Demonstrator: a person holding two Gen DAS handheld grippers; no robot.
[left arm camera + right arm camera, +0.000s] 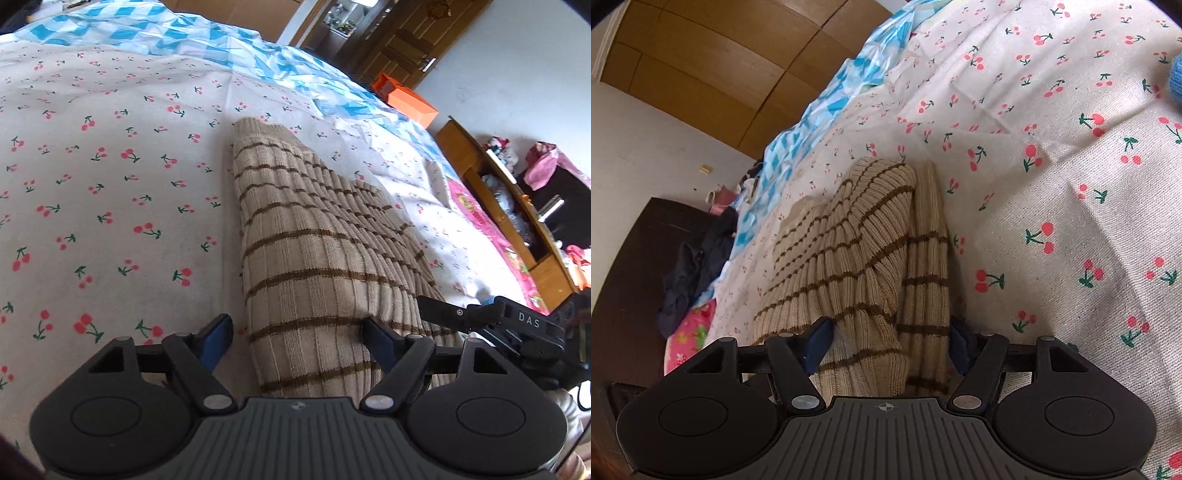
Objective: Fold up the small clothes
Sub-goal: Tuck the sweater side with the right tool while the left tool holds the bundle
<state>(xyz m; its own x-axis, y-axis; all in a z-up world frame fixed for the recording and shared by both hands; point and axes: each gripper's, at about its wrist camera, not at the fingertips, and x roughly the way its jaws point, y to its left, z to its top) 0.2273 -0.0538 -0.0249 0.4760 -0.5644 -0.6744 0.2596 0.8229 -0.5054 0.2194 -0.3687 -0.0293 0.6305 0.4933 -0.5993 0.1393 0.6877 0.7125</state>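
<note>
Between both grippers' spread jaws, striped knit garment, seemingly ungripped

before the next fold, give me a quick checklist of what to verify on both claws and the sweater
1. Left claw open around the sweater: ok, fingers apart.
2. Right claw open around the sweater: ok, fabric sits between its fingers.
3. Either claw pinching the fabric: cannot tell.
4. Sweater resting on the cherry sheet: ok.
5. Sweater lying flat: not ok, bunched and partly folded over.
6. Claws clear of each other: ok in the left view, the right one close alongside.
</note>
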